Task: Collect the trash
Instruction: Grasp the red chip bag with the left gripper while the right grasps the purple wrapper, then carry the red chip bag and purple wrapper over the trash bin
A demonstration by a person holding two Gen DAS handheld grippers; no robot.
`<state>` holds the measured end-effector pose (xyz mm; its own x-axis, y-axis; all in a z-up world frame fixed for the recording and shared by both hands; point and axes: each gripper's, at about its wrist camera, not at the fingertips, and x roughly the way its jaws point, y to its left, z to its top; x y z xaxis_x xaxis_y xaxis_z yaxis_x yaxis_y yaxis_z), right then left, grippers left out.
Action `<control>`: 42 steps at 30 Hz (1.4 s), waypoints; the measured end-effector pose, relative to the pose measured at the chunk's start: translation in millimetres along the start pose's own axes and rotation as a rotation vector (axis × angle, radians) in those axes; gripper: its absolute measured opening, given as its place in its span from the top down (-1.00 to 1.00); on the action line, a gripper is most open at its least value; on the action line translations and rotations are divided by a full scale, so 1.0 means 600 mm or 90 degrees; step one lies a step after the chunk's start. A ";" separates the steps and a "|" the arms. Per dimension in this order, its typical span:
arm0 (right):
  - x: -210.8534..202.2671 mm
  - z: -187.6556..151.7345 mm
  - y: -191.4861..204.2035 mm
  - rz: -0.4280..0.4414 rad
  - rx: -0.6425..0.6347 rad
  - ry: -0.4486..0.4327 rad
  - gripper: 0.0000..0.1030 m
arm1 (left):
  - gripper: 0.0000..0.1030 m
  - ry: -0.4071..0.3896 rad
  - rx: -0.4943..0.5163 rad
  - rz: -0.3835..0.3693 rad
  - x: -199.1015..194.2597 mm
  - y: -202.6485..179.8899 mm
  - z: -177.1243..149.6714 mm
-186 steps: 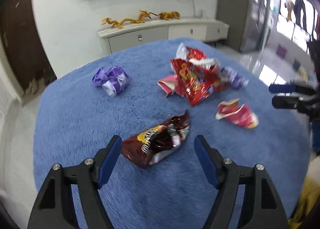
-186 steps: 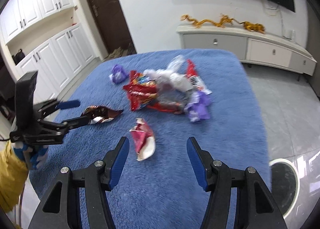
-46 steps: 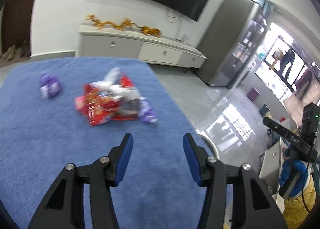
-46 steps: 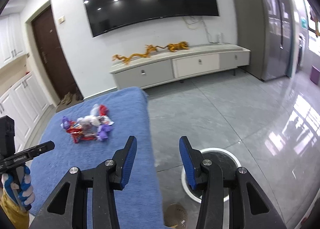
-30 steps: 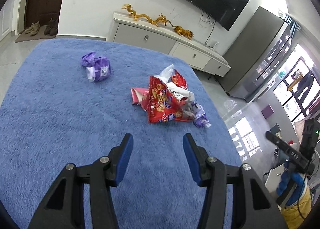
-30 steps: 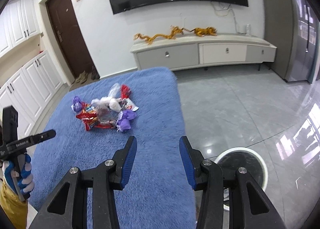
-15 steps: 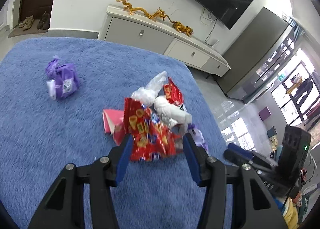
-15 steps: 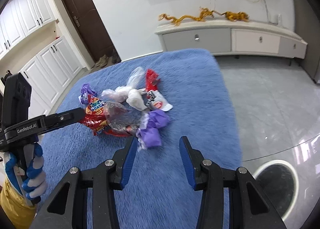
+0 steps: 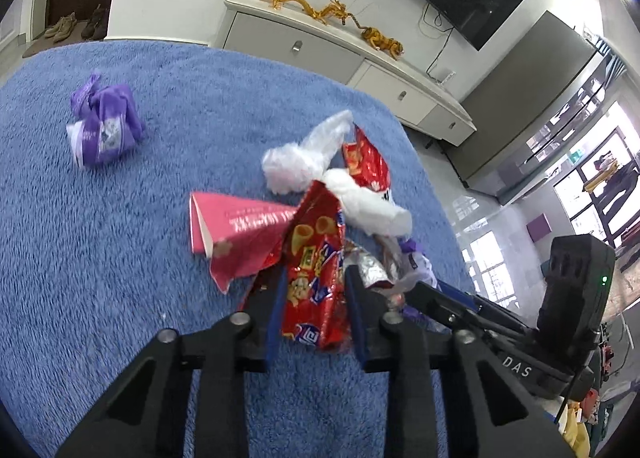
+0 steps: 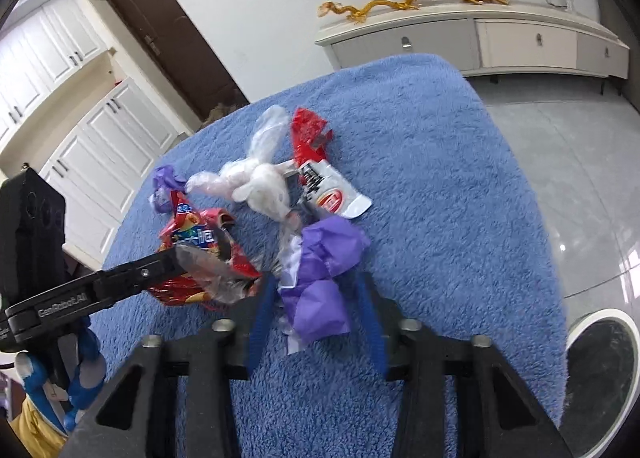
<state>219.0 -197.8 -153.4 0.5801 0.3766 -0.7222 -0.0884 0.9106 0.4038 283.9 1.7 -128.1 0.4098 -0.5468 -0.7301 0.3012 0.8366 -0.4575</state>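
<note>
A pile of trash lies on the blue rug (image 9: 100, 242). My left gripper (image 9: 313, 282) is open with its blue pads on either side of a red snack bag (image 9: 314, 270); it also shows in the right wrist view (image 10: 192, 242). Beside it lie a pink wrapper (image 9: 236, 226), white plastic (image 9: 304, 162) and a red-and-white wrapper (image 10: 320, 174). My right gripper (image 10: 316, 290) is open around a crumpled purple wrapper (image 10: 324, 270). A second purple wrapper (image 9: 102, 126) lies apart at the far left.
A round white bin (image 10: 600, 358) with a dark liner stands on the grey floor right of the rug. A white sideboard (image 9: 328, 46) with gold dragon figures runs along the far wall. White cabinets (image 10: 80, 118) and a brown door stand at the left.
Both grippers have moved down into the pile. The left jaws have narrowed around the red snack bag; the right now straddles the purple wrapper.
</note>
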 end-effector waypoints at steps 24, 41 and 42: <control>-0.198 -0.124 0.039 -0.026 -0.030 -0.067 0.47 | 0.82 -0.073 0.030 0.000 -0.198 -0.019 -0.113; -0.297 -0.170 0.018 -0.007 -0.012 -0.142 0.47 | 0.82 -0.118 0.031 0.036 -0.280 -0.057 -0.147; -0.301 -0.173 0.008 -0.006 -0.005 -0.147 0.47 | 0.82 -0.116 0.036 0.038 -0.279 -0.065 -0.146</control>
<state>29.8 -243.8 -79.0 0.7509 0.3205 -0.5774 -0.0884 0.9152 0.3931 128.1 63.6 -32.9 0.5764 -0.4968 -0.6488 0.3169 0.8678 -0.3828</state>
